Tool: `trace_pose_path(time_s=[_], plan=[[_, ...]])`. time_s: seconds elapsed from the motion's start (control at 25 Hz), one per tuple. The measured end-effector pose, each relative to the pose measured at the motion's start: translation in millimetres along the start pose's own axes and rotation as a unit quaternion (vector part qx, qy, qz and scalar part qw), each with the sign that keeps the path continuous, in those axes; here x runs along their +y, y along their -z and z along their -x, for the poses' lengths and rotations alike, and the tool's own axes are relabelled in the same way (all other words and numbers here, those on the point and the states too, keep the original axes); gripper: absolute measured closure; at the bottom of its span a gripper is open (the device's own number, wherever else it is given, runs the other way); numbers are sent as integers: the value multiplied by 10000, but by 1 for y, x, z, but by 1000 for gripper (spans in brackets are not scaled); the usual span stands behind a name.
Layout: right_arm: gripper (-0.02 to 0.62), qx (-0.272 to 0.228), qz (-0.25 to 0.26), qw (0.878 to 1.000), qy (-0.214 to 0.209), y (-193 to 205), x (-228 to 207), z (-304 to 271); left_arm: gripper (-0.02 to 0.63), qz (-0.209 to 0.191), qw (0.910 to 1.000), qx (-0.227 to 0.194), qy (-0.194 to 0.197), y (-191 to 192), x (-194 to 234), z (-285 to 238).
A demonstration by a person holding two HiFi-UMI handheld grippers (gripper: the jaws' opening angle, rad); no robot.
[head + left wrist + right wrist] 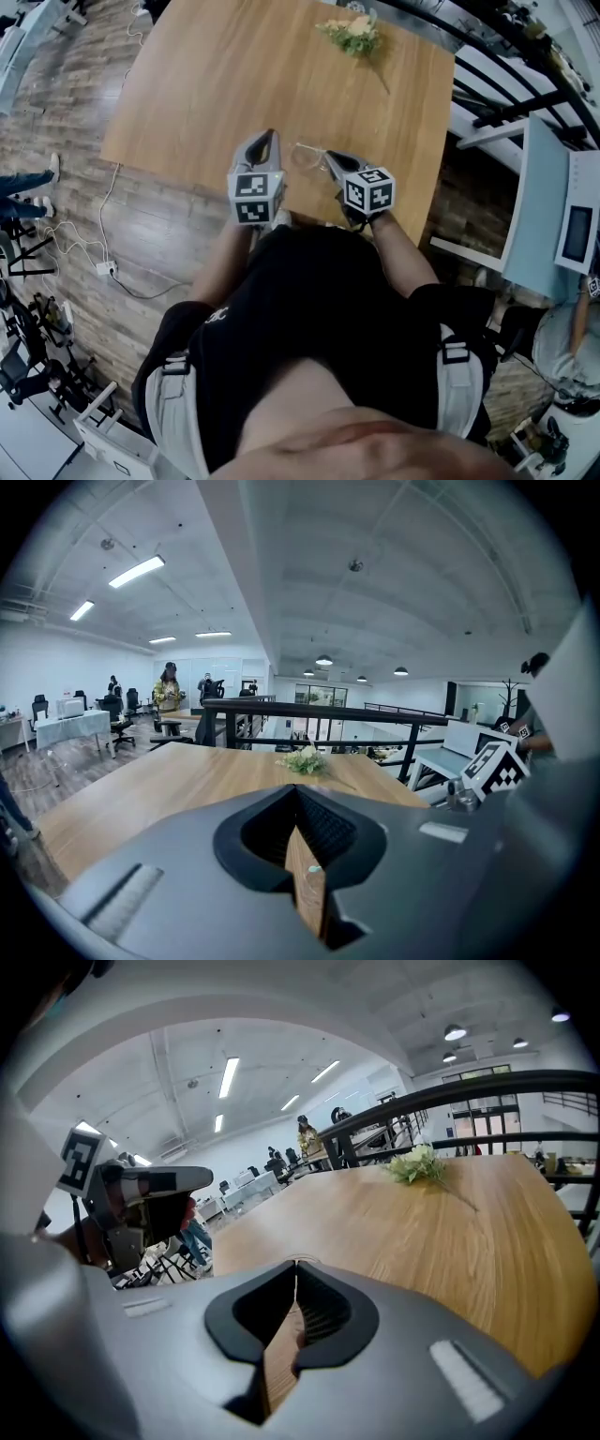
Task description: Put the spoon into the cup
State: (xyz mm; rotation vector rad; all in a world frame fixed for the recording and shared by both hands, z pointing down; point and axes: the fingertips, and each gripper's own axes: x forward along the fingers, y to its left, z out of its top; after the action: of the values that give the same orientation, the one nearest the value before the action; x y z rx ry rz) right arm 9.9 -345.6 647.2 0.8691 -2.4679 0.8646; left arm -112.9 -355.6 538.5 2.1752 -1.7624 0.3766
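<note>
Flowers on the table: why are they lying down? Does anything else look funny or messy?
The flowers lie flat on the bare wooden table near its far edge, with no vase, their stem trailing toward the person. That is the only odd thing. Nothing looks spilled or broken.

The surface is light wood grain, smooth and matt. The left claw and right claw are smooth, matt grey plastic, with black ribbed pads inside. The cup looks clear and glossy. The floor shows worn wood planks. The railing looks like dark painted metal.
</note>
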Motion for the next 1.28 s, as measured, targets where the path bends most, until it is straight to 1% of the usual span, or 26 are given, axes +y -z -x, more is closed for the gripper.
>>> trace_pose_path(time_s=[0.12, 0.4, 0.64, 0.84, 1.04, 1.12, 1.28], plan=[[589, 102, -182, 9998, -50, 2, -3, -7, 595, -2, 10000, 16, 11, 0, -1, 0], [591, 191, -269, 9994, -109, 6, -6, -20, 595, -33, 10000, 45, 9, 2, 0, 2], [588, 508, -236, 9984, 109, 19, -9, -26, 595, -44, 10000, 72, 3, 7, -3, 4], [588, 543, -350, 9978, 167, 22, -8, -29, 595, -34, 10000, 71, -9, 7, -1, 4], [584, 641, -349, 9973, 23, 27, -6, -36, 595, -31, 9999, 97, 10, 9, -1, 2], [574, 657, -309, 9974, 10, 27, -6, -37, 594, -35, 9999, 102, 24, 8, -2, 2], [533, 658, -314, 9973, -40, 29, -4, -37, 595, -44, 9999, 104, 37, 9, -4, 3]])
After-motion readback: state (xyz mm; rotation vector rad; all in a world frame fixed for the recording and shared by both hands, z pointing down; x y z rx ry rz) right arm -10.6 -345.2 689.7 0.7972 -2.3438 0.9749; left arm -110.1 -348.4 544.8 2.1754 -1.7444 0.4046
